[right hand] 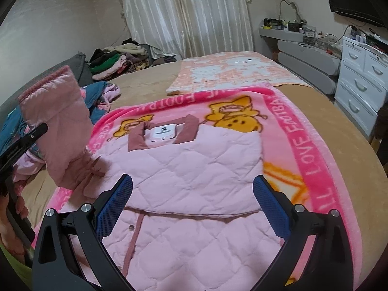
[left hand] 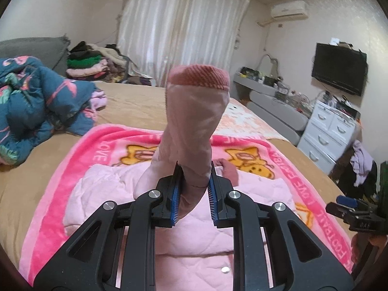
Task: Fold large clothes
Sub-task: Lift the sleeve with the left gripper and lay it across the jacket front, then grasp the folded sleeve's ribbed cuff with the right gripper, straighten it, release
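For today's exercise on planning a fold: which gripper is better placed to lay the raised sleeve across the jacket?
Left. The left gripper is already shut on the sleeve, lifted above the jacket. The right gripper is open and holds nothing.

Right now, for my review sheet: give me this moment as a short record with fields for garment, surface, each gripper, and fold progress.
garment: pink quilted jacket, lying flat, collar at the far end
surface: pink cartoon blanket on the bed
left gripper: shut on the sleeve, which is lifted with its cuff up
right gripper: open, holding nothing, above the jacket's body
fold progress: right side looks folded in; lifted sleeve not yet laid down
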Available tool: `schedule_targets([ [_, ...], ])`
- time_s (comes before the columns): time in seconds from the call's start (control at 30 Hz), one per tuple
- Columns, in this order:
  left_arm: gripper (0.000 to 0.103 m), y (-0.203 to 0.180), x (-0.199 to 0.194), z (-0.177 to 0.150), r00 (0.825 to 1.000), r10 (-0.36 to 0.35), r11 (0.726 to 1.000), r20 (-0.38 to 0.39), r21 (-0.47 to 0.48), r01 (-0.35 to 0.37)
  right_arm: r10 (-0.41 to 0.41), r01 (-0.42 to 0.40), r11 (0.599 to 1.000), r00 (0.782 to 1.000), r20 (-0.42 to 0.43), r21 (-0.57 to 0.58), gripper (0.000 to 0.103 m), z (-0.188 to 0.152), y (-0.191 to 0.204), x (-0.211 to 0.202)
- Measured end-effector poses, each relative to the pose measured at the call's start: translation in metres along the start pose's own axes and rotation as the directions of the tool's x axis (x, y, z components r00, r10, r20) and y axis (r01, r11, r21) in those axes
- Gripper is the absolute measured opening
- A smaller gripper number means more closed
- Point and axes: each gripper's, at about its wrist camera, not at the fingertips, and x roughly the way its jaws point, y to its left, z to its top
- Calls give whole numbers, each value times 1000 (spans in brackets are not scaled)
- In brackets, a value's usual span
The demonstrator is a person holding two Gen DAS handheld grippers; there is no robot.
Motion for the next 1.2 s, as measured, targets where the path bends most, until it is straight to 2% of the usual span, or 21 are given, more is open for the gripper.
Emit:
schedule_targets([
  [0.2,12,-35,18,-6,998,-53,997,-35,50,54,-10,9,1000,1000,5,23,99,1,-17,0],
  [0.37,12,-62,41,-21,991,-88,992,-97,85,96,-22,22,998,1000,2,50,99,-2,-34,2],
  [0.77,16,-98,85,-71,971,-70,980,-229,167,110,-34,36,992,999,-22,118,99,-9,-68,12],
  [0.87,26,-109,91,-84,965,-46,972,-257,210,102,-23,27,992,999,-35,122,99,-10,-68,18],
  [0.9,35,-112,93,-88,962,-46,970,-267,218,107,-20,24,992,999,-38,120,99,-10,-68,21],
  [0.93,38,-116,95,-94,957,-46,966,-285,232,116,-16,21,993,999,-44,117,99,-11,-67,23],
  [1.0,40,-122,100,-106,950,-33,957,-312,263,120,-12,18,993,999,-52,115,99,-11,-65,26],
  [1.17,56,-128,103,-128,920,-12,943,-391,301,140,15,-5,993,997,-82,121,99,-13,-63,35],
  [1.2,66,-128,102,-130,917,-11,942,-400,304,144,22,-11,992,996,-88,126,99,-13,-62,37],
])
